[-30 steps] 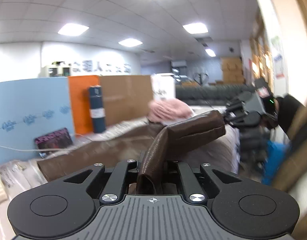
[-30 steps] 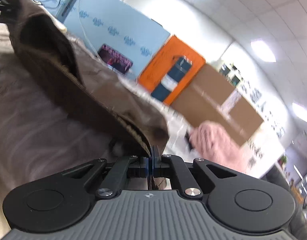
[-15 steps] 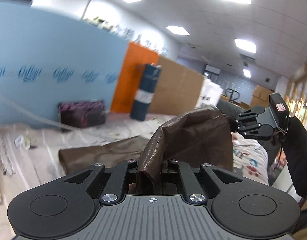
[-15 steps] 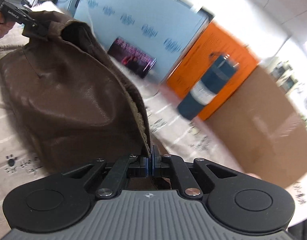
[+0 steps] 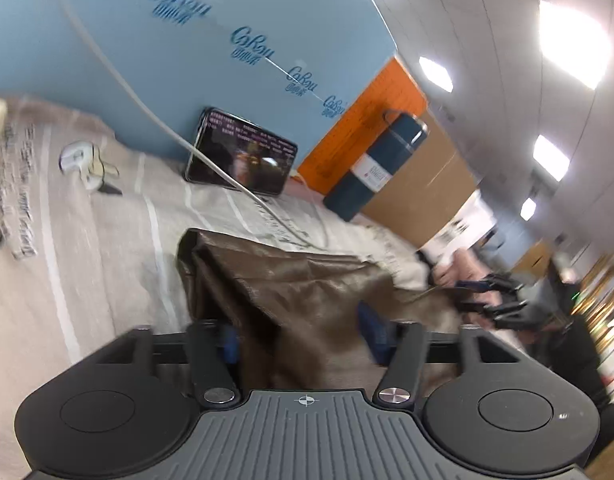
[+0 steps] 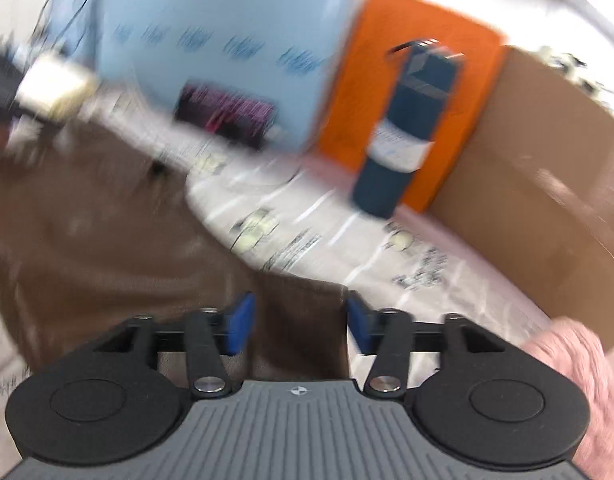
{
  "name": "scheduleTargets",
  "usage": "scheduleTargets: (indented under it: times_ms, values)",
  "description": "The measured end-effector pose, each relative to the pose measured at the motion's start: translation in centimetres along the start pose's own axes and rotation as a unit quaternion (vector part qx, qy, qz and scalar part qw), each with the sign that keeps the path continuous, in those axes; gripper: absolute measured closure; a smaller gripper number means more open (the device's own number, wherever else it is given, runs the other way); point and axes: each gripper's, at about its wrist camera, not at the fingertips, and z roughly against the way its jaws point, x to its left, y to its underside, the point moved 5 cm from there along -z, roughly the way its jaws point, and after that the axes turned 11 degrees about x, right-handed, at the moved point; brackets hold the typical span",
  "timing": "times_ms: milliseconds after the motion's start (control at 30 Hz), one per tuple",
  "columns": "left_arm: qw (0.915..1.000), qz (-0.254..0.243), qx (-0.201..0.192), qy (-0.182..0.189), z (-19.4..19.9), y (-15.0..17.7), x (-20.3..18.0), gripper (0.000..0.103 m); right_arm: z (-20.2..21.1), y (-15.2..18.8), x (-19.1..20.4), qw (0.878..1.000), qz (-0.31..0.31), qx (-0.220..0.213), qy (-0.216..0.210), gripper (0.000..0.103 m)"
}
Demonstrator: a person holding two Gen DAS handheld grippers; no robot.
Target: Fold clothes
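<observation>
A brown leather-like garment lies folded on the printed table cover. My left gripper is open, its blue pads on either side of the garment's near edge. In the right wrist view the same garment spreads to the left, and my right gripper is open with a strip of the cloth between its blue pads. The right gripper also shows at the far right of the left wrist view. The right wrist view is blurred.
A blue foam board, an orange board and a cardboard sheet stand behind. A phone with a white cable leans on the blue board. A dark blue flask stands by the orange board. A pink garment lies at right.
Both grippers have opened and let go of the brown garment, which has dropped from its lifted position onto the table. Both cameras have tilted down towards the table.
</observation>
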Motion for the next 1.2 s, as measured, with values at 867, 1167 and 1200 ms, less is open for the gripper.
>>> scheduleTargets:
  times_ms: [867,1167,1200]
  values:
    - [0.9547,-0.169,-0.016,-0.245,-1.9,-0.5,-3.4,0.074,1.3,8.3,0.5,0.944,-0.314,-0.068,0.075,0.050]
    - [0.9674,-0.089,-0.011,-0.237,0.9,0.7,-4.2,0.025,7.6,11.2,1.9,0.866,-0.482,-0.113,0.065,0.000]
    - [0.9711,-0.077,-0.003,-0.226,1.0,1.1,-4.2,0.023,8.2,11.8,2.1,0.849,-0.513,-0.113,0.046,0.000]
